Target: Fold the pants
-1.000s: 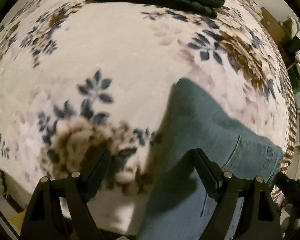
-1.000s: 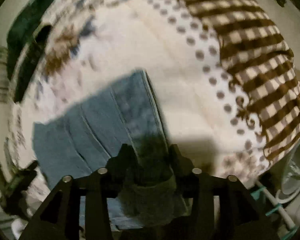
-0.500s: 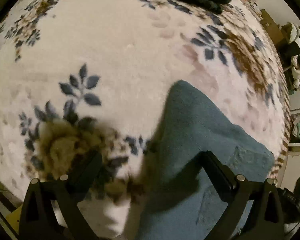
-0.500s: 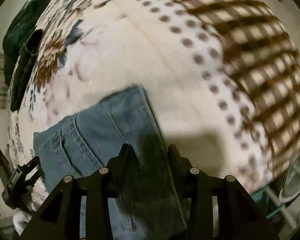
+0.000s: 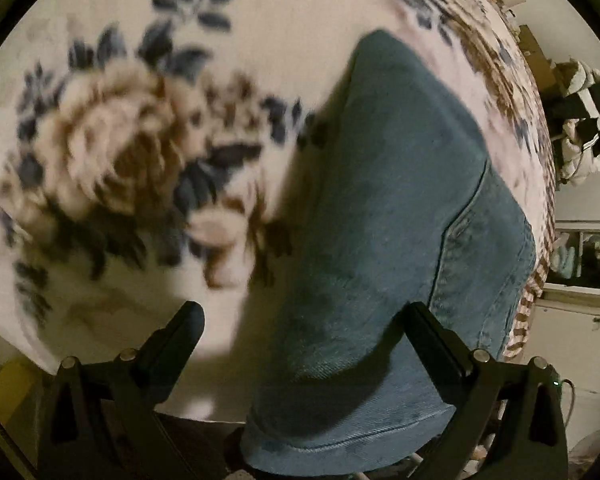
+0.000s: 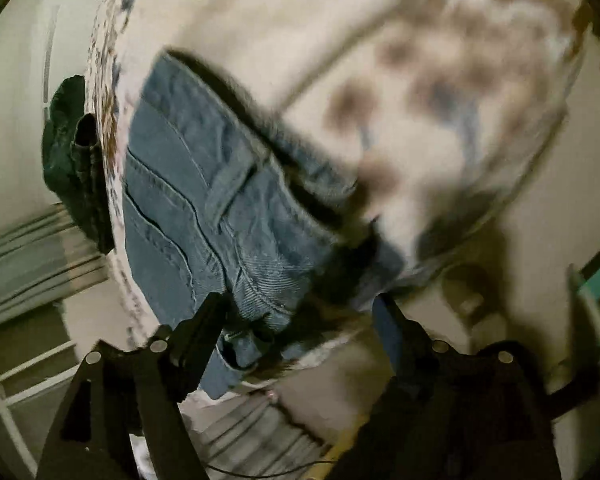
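Floral blanket (image 5: 260,20) on bed, dark clothes (image 6: 72,160) at far edge. Folded jeans (image 5: 380,220) lying at near edge: heavy, limp denim, best taken at thick waistband or hem. Left gripper (image 5: 300,320) spread wide, unclamped; right gripper (image 6: 300,308) just opening, released, waistband between jaws.

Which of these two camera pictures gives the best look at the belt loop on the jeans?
The right wrist view. There the belt loop lies in sharp focus on the waistband of the jeans, with pocket seams beside it. The left wrist view shows only plain denim, a seam and a hem, no loop.
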`<move>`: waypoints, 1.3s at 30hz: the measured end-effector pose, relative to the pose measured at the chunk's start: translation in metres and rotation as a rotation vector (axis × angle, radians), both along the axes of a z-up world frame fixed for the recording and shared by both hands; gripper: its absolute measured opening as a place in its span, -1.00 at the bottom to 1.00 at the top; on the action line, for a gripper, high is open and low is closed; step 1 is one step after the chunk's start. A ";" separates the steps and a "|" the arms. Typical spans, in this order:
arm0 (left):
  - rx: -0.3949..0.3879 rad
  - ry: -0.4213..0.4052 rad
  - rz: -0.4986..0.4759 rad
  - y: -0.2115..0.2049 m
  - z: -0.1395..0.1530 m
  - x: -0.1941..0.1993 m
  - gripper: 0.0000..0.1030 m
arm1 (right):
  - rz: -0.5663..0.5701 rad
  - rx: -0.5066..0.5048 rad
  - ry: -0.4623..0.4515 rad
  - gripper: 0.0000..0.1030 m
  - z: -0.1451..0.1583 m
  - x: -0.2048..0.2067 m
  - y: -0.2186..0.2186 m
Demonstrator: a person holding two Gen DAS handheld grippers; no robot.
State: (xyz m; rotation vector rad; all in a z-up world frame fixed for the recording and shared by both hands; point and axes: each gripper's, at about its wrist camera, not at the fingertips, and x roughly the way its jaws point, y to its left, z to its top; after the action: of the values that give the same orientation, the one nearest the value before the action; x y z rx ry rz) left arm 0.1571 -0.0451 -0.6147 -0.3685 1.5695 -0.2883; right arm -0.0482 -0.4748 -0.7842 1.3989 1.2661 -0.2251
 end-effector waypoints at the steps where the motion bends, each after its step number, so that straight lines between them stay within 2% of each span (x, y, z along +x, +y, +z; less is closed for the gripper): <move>1: -0.008 0.005 0.003 -0.001 -0.003 -0.001 1.00 | -0.022 0.024 -0.021 0.51 -0.007 0.003 0.007; 4: -0.016 -0.002 -0.003 -0.002 -0.005 -0.004 1.00 | -0.035 0.021 -0.068 0.75 -0.013 0.011 0.020; 6: -0.011 -0.008 -0.015 -0.006 -0.005 -0.002 1.00 | -0.060 0.014 -0.090 0.74 -0.009 0.013 0.023; 8: -0.016 -0.012 -0.018 -0.011 -0.007 0.001 1.00 | -0.096 0.036 -0.196 0.71 0.004 0.015 0.026; 10: -0.018 -0.017 -0.021 -0.012 -0.007 0.002 1.00 | -0.045 -0.027 -0.171 0.71 0.007 0.024 0.030; 11: -0.019 -0.019 -0.023 -0.013 -0.007 0.002 1.00 | -0.005 -0.060 -0.121 0.69 -0.001 0.029 0.033; 12: -0.017 -0.021 -0.024 -0.015 -0.007 0.002 1.00 | 0.009 -0.056 -0.120 0.70 -0.008 0.033 0.036; 15: -0.030 -0.024 -0.016 -0.012 -0.009 0.002 1.00 | 0.019 -0.050 -0.151 0.71 -0.004 0.045 0.042; 19: -0.054 -0.025 -0.003 -0.010 -0.011 0.004 1.00 | 0.007 -0.023 -0.253 0.72 0.007 0.070 0.054; 21: -0.049 -0.031 -0.009 -0.012 -0.012 0.004 1.00 | 0.036 -0.058 -0.236 0.71 0.001 0.077 0.060; 22: -0.049 -0.031 -0.010 -0.013 -0.011 0.003 1.00 | 0.053 -0.068 -0.222 0.61 -0.003 0.078 0.061; 23: -0.052 -0.030 -0.011 -0.012 -0.011 0.004 1.00 | 0.090 -0.085 -0.205 0.40 -0.008 0.078 0.065; 24: -0.057 -0.026 -0.013 -0.012 -0.011 0.004 1.00 | 0.123 -0.113 -0.201 0.33 -0.006 0.078 0.068; 28: -0.063 -0.023 -0.022 -0.005 -0.011 0.003 1.00 | 0.174 -0.083 -0.147 0.34 0.001 0.059 0.075; 31: -0.061 -0.035 -0.018 -0.004 -0.011 0.002 1.00 | 0.125 0.010 -0.157 0.35 -0.008 0.045 0.079; 35: -0.060 -0.034 -0.016 -0.005 -0.011 0.001 1.00 | 0.114 0.044 -0.148 0.51 -0.017 0.046 0.080; 39: -0.058 -0.037 -0.015 -0.006 -0.011 0.001 1.00 | 0.108 0.080 -0.152 0.55 -0.027 0.060 0.082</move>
State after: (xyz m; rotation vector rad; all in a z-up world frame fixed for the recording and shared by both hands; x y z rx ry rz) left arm 0.1584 -0.0507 -0.6256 -0.3944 1.5308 -0.3509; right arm 0.0116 -0.3930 -0.8114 1.3831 1.2312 0.0061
